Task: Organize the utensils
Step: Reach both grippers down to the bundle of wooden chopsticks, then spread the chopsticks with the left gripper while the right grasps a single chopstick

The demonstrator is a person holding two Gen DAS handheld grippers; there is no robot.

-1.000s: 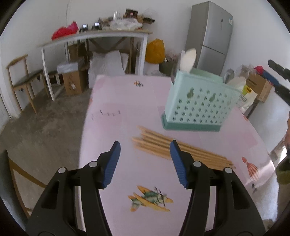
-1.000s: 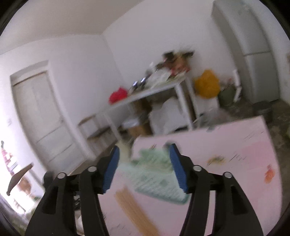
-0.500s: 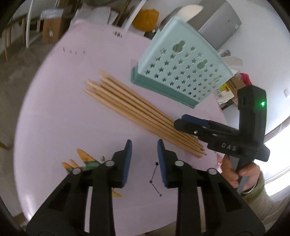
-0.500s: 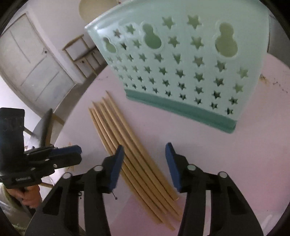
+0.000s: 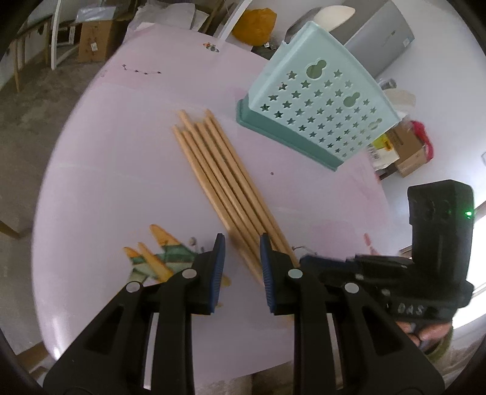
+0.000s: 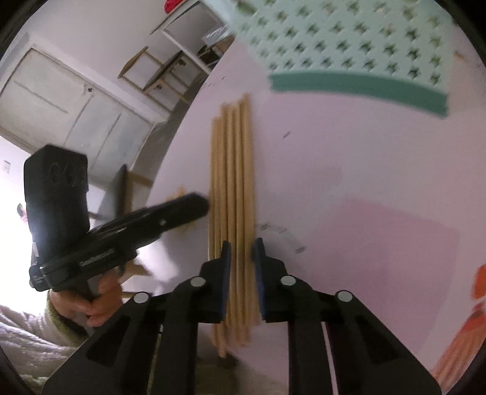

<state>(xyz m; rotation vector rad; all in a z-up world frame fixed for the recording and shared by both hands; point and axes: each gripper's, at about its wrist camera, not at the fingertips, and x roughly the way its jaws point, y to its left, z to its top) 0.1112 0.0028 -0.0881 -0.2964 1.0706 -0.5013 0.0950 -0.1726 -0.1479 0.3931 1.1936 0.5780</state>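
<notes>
I saw a pink worktop (image 5: 127, 145) on bare concrete floor (image 5: 27, 127). Beyond it stood a grey fridge (image 5: 382, 39), an orange sack (image 5: 255, 25) and cardboard boxes (image 5: 408, 152); a white door (image 6: 60, 103) was off to one side.

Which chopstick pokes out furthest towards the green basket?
The chopstick on the basket side of the bundle; its tip reaches past the other tips.

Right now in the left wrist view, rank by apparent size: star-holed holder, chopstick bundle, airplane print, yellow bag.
1. star-holed holder
2. chopstick bundle
3. and 4. airplane print and yellow bag look about alike; the bag is much farther away, so I won't rank them.
</notes>
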